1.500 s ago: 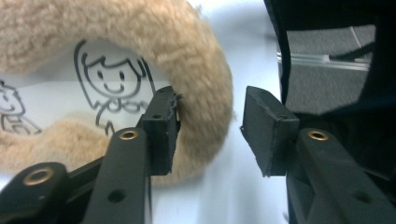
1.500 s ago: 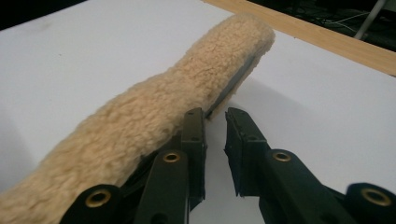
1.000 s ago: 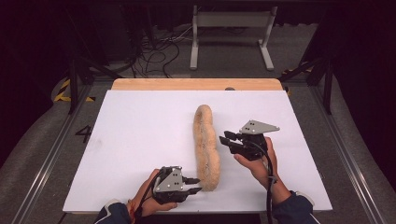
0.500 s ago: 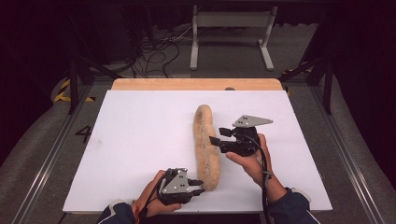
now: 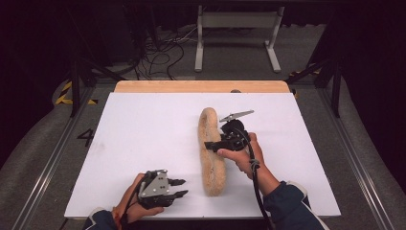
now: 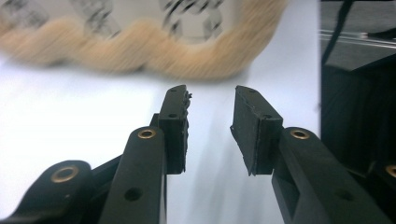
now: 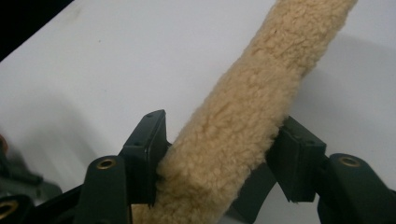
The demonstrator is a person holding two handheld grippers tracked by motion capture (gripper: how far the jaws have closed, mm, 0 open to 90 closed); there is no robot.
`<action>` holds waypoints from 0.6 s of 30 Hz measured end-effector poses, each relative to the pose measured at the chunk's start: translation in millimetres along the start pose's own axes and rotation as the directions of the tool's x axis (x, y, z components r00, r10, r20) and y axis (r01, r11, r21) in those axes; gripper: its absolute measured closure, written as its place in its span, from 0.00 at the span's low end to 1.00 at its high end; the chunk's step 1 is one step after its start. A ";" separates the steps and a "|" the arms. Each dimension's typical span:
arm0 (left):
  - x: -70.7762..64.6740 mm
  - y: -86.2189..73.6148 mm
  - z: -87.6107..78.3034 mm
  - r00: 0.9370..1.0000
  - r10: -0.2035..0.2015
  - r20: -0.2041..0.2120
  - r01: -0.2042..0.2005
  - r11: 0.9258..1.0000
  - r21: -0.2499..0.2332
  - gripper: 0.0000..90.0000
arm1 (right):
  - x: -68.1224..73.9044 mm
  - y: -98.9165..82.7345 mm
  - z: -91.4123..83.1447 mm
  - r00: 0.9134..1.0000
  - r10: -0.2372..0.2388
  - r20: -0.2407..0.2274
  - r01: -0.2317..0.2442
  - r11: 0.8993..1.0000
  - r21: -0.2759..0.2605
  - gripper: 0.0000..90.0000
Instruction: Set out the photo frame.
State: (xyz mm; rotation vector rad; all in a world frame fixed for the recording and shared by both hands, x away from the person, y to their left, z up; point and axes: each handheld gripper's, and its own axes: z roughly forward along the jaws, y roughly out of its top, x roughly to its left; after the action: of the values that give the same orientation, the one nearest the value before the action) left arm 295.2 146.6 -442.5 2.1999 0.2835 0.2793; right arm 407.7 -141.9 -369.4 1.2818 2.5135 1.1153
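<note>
A long tan fleece roll [image 5: 210, 158] lies lengthwise on the white table top [image 5: 143, 129]. My right gripper [image 5: 210, 144] reaches in from the right at the roll's middle. In the right gripper view the fleece roll [image 7: 252, 116] lies between the pads of the right gripper [image 7: 224, 121]; its jaws have just been opening and stand open around it. My left gripper [image 5: 184, 187] sits near the front edge, left of the roll's near end and apart from it. Its jaws have just been opening. In the left gripper view, the left gripper [image 6: 211, 100] is empty and the roll [image 6: 140, 46] lies blurred beyond.
A wooden strip [image 5: 201, 86] runs along the table's far edge. Beyond it the floor carries cables [image 5: 163, 52] and a grey metal stand [image 5: 237, 28]. Metal rails [image 5: 57, 148] flank the table.
The left gripper has let go of the roll's near end and drawn back to the left. The right gripper has moved left onto the roll's middle, with its jaws wider.
</note>
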 end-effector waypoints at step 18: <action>18.1 -48.9 -62.8 0.975 -0.149 -0.162 0.144 0.989 -0.039 0.70 | -17.4 22.5 -7.0 0.992 -0.088 -0.087 0.099 0.986 0.136 0.70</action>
State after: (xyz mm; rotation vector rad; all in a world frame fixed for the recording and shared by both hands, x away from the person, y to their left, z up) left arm 288.5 228.0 -442.8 2.1193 0.5281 0.3816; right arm 430.8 -150.2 -353.5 1.1571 2.7245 1.0060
